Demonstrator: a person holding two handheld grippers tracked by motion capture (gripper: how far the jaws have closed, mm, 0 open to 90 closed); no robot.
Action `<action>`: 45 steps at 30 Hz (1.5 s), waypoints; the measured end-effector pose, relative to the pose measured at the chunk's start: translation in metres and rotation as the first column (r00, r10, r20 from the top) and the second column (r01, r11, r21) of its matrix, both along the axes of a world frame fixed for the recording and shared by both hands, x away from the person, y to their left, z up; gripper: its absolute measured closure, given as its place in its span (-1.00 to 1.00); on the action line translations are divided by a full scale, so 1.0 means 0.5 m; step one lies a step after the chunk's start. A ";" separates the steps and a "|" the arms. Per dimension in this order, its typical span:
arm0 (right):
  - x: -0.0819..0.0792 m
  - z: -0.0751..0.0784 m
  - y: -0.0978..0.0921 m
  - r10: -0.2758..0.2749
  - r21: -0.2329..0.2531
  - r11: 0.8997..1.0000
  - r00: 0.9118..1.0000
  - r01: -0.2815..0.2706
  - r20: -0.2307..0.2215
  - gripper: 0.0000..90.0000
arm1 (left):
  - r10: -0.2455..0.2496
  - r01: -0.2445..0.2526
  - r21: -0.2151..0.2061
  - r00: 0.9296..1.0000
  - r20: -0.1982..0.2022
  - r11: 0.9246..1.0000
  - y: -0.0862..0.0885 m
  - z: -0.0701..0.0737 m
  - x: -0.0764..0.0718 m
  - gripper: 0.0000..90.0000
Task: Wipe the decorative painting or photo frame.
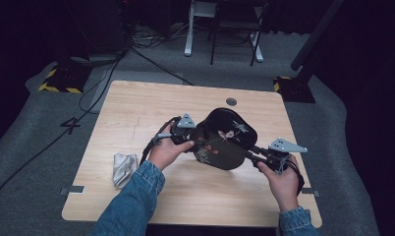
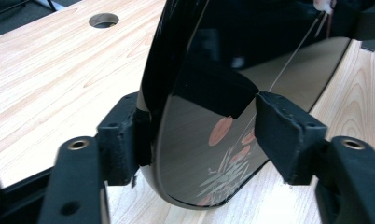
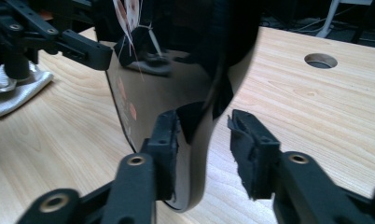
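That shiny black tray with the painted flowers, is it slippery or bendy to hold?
The glossy black lacquered tray mirrors its surroundings, so it probably slips easily between the jaws. It keeps its shape while held tilted by its edges, so it seems stiff. The right gripper looks open around its rim, so it might slide.

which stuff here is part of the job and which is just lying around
In the job:
- black lacquered tray, tilted up off the table
- left gripper, fingers astride one tray edge
- right gripper, fingers astride the opposite edge

Just lying about:
- crumpled white cloth on the table
- round hole in the table
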State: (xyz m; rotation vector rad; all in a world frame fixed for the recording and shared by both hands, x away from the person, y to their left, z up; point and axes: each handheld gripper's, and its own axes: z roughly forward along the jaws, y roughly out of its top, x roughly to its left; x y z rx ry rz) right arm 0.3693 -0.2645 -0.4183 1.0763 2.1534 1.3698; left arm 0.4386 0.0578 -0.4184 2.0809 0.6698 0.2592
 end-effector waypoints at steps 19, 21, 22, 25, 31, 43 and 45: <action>0.036 -0.006 0.020 -0.034 0.010 0.999 0.999 0.034 -0.008 0.42 | 0.034 -0.034 -0.005 0.999 -0.040 0.999 0.025 0.007 -0.021 0.12; 0.038 -0.007 0.023 -0.032 0.015 0.999 0.999 0.032 -0.007 0.42 | 0.041 -0.041 -0.004 0.999 -0.032 0.999 0.029 0.007 -0.020 0.11; 0.038 -0.007 0.024 -0.032 0.016 0.999 0.999 0.033 -0.010 0.42 | 0.040 -0.040 -0.010 0.999 -0.037 0.999 0.029 0.006 -0.020 0.11; 0.038 -0.005 0.023 -0.027 0.010 1.000 1.000 0.028 -0.005 0.41 | 0.046 -0.047 -0.014 0.998 -0.041 0.999 0.029 0.005 -0.020 0.09; 0.032 0.005 0.010 -0.041 0.021 0.999 0.999 0.041 0.012 0.13 | 0.063 -0.063 -0.007 0.998 -0.002 0.998 0.037 0.010 -0.026 -0.09; 0.001 0.020 -0.021 -0.001 0.036 0.999 1.000 0.001 0.014 -0.08 | 0.119 -0.119 -0.011 0.992 0.041 0.993 0.114 0.046 -0.102 -0.21; -0.008 0.023 -0.029 0.011 0.030 0.999 1.000 -0.011 0.014 -0.10 | 0.127 -0.127 -0.009 0.991 0.044 0.992 0.132 0.051 -0.120 -0.22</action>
